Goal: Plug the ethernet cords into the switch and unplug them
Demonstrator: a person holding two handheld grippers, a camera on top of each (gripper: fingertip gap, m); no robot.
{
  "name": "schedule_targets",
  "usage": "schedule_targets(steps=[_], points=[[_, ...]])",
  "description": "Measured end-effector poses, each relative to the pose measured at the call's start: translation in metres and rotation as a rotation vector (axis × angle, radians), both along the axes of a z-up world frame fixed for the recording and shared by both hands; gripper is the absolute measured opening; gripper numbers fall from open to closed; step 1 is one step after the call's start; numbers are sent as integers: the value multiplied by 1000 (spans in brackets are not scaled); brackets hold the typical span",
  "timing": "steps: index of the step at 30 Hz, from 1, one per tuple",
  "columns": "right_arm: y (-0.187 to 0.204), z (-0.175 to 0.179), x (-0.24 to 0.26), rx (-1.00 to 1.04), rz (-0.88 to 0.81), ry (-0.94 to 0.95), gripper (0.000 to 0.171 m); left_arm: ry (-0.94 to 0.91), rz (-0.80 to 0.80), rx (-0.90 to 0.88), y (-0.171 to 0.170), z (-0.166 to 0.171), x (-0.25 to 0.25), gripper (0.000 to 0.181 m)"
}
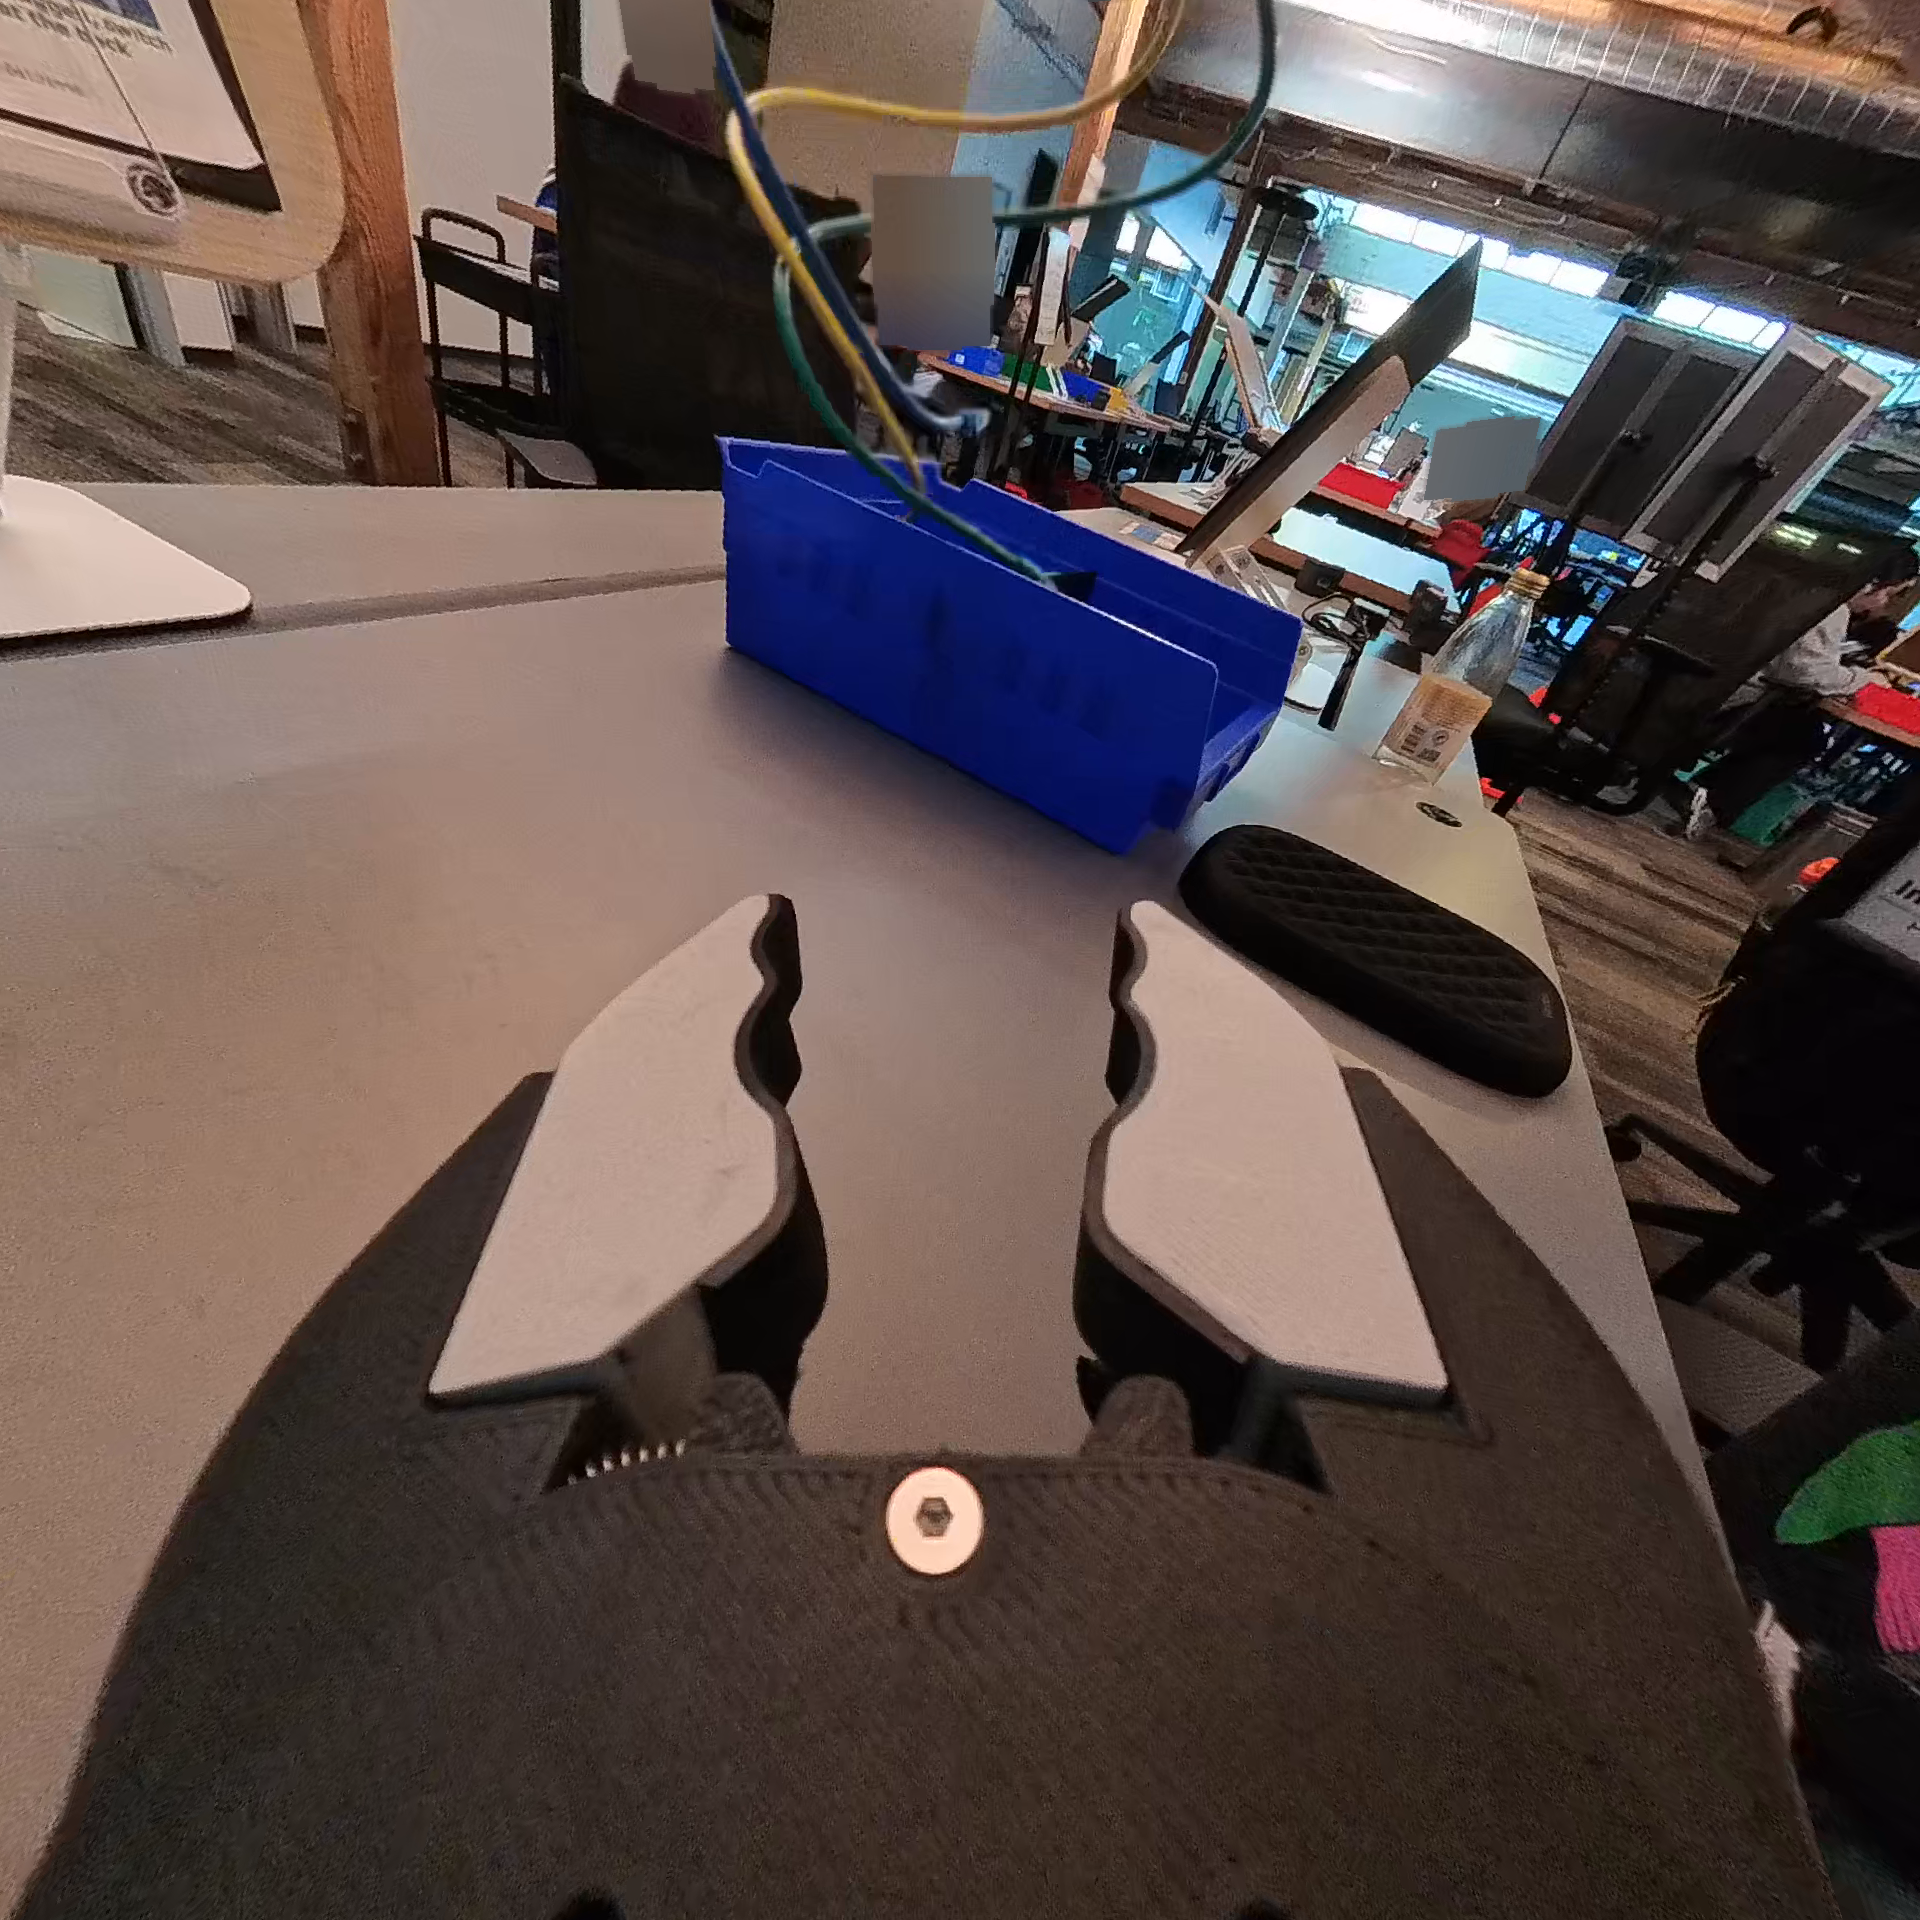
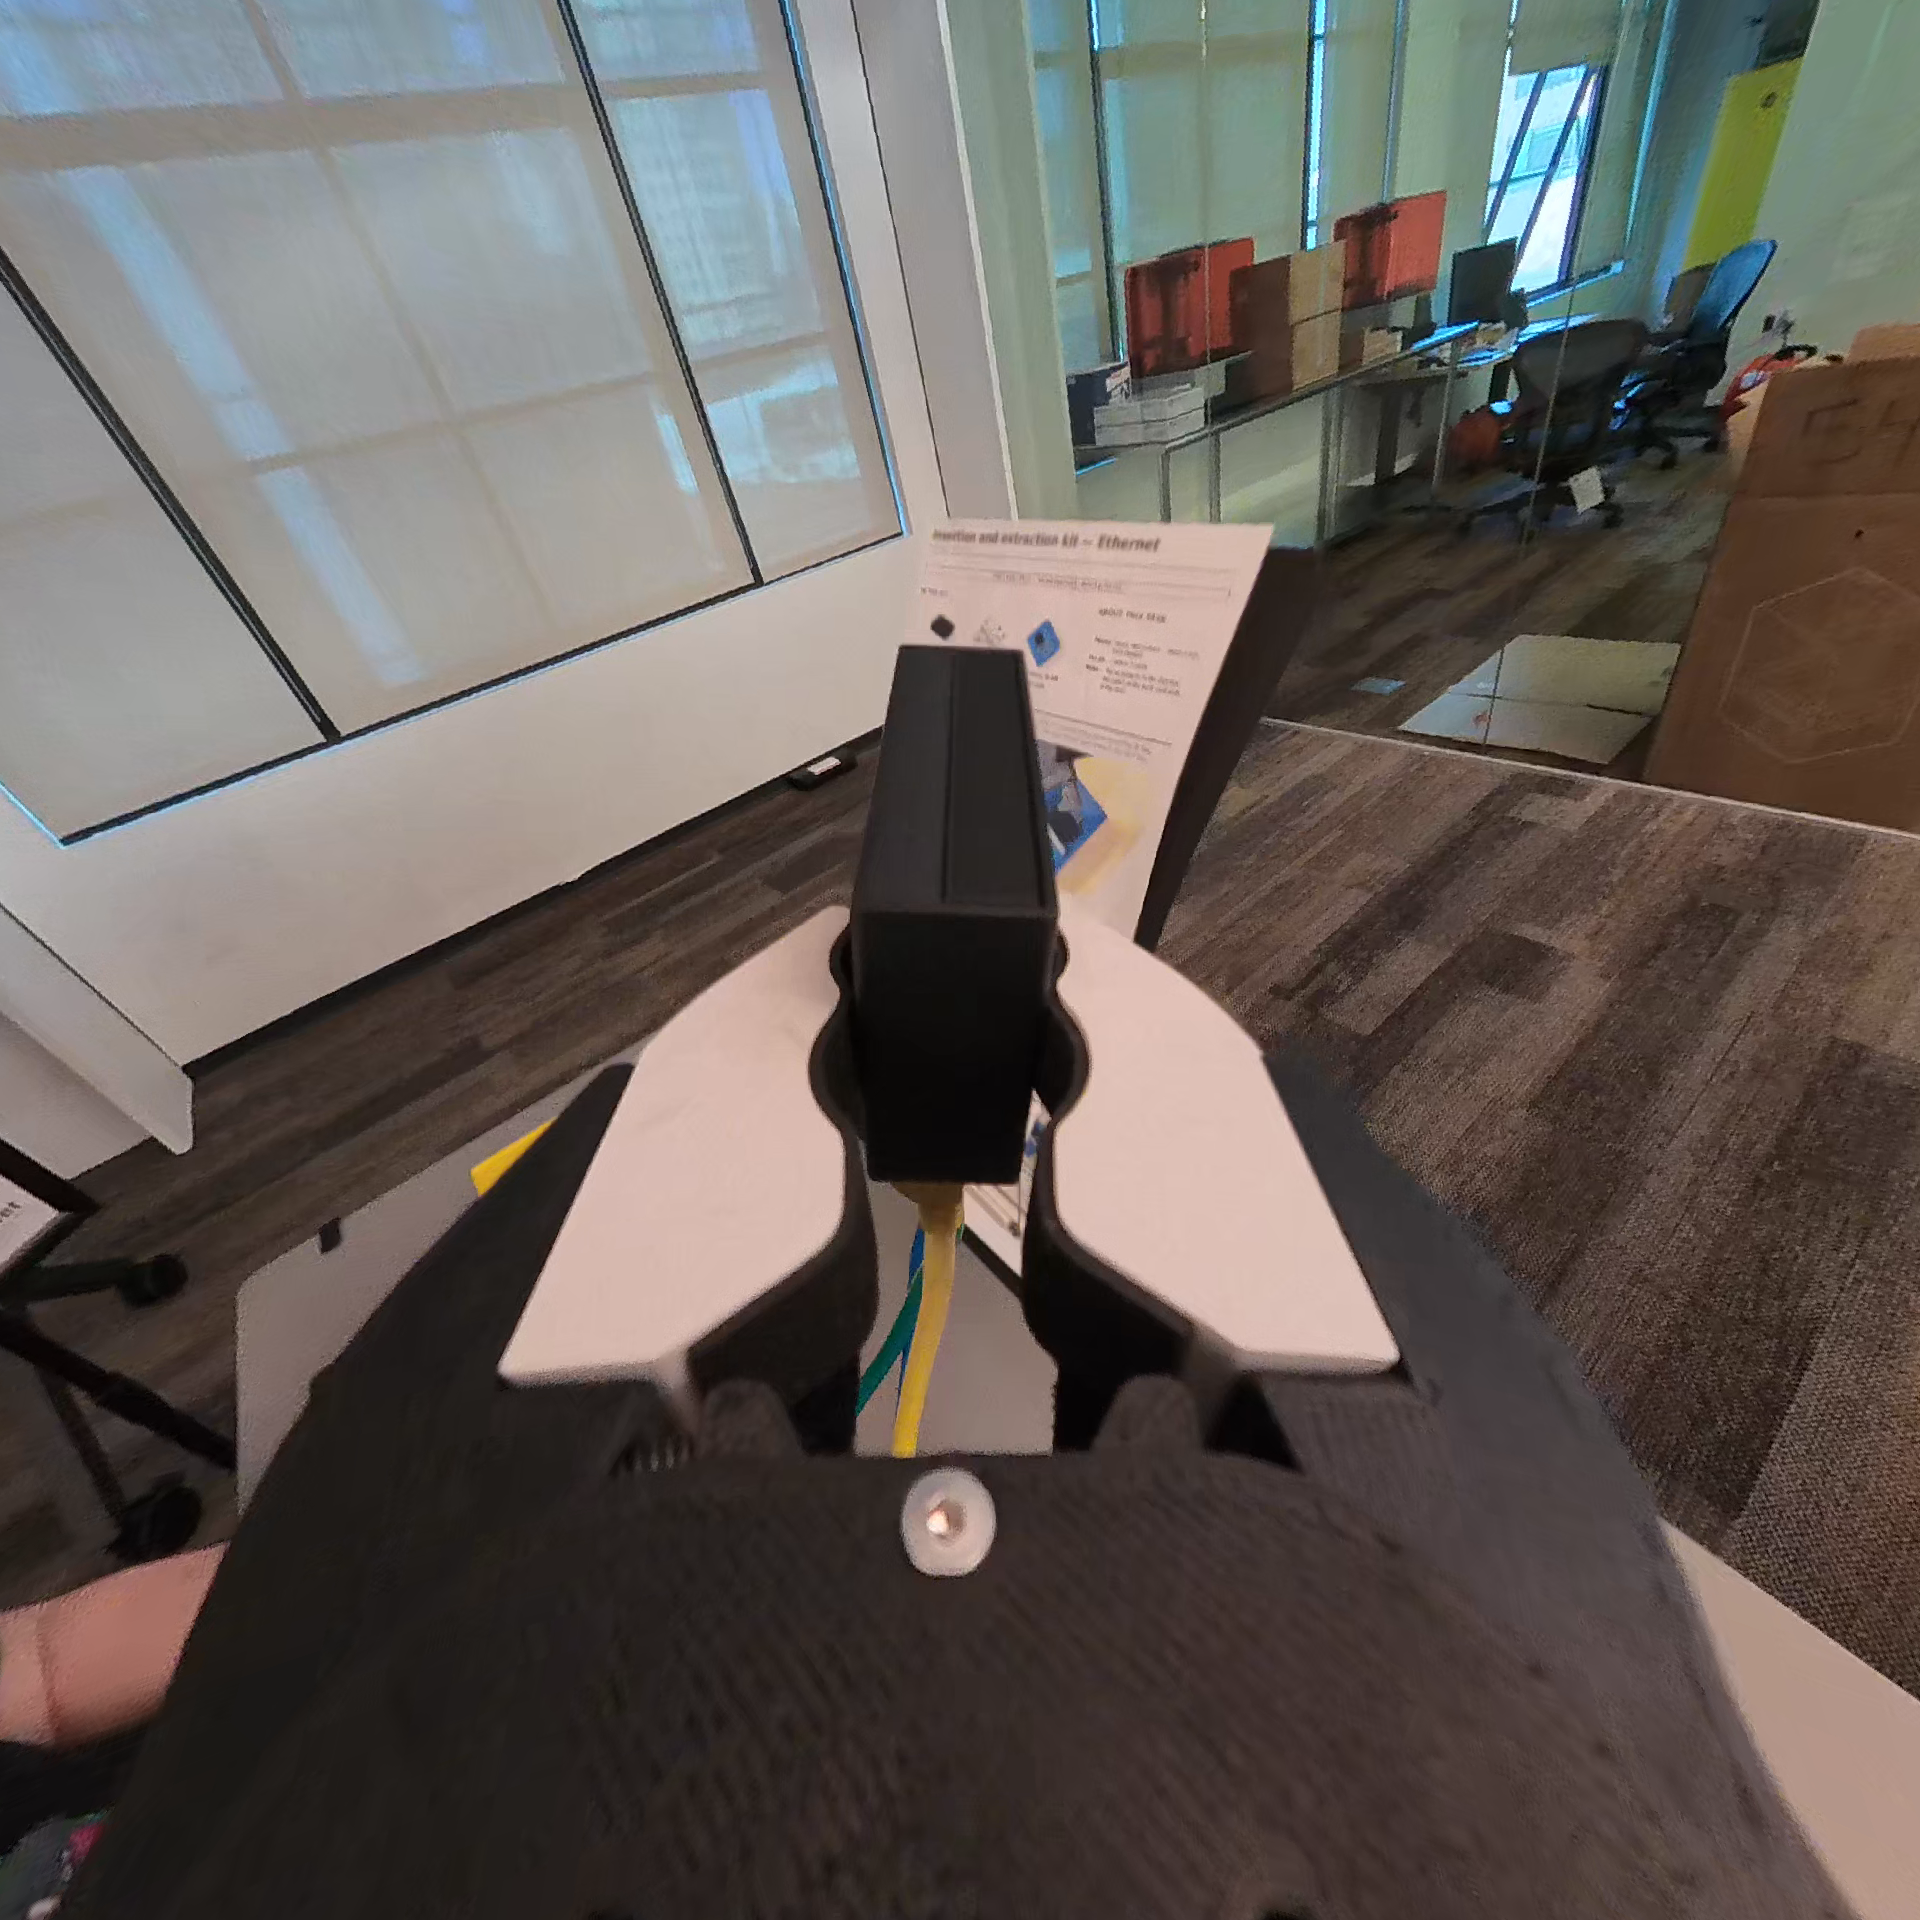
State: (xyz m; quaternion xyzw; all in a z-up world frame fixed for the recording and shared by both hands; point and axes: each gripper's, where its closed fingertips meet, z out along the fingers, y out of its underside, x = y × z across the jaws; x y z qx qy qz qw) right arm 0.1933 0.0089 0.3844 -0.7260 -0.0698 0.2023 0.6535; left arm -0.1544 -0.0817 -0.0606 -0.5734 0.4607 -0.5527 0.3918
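From the left wrist view, the left tongs hang spread apart over the bare grey worktop, with nothing between their two pale fingers. Ahead of them sits a blue plastic bin, set at an angle on the worktop, and three cords come down from above toward it: a yellow cord, a green cord and a blue cord. The green one runs down into the bin; where the other two end I cannot tell. To the right of the tongs, close to the worktop's edge, lies a black padded wrist rest, and beyond it stands a clear bottle with a label. At the far left the white foot of a monitor stand rests on the worktop. Nothing lies between the left tongs and the bin. From the right wrist view, the right tongs are clamped on the switch, a black box held up in the air with its long side pointing away from the camera. The yellow cord is plugged into the near end of the switch and runs back between the fingers, with the green cord and the blue cord beside it, half hidden behind the left finger. Behind the switch a printed sheet stands propped upright, partly covered by the box. A person's hand shows blurred at the lower left edge.
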Motion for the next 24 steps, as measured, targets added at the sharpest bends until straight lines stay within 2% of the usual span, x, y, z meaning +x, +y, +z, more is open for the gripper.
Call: schedule_targets(steps=[3,6,10,16,24], points=[[3,-22,4,4,0,-20,31,-6,-11,4,-3,1,0,55],[7,-35,27,8,-85,14,31,4,-27,7,-7,-1,2,54],[5,-18,46,96,-164,21,30,22,-42,25,-11,-4,3,54],[12,8,45,110,-169,-5,31,41,-52,49,-12,-7,4,54],[28,-7,33,56,-106,-70,31,56,-67,97,-17,-9,5,53]])
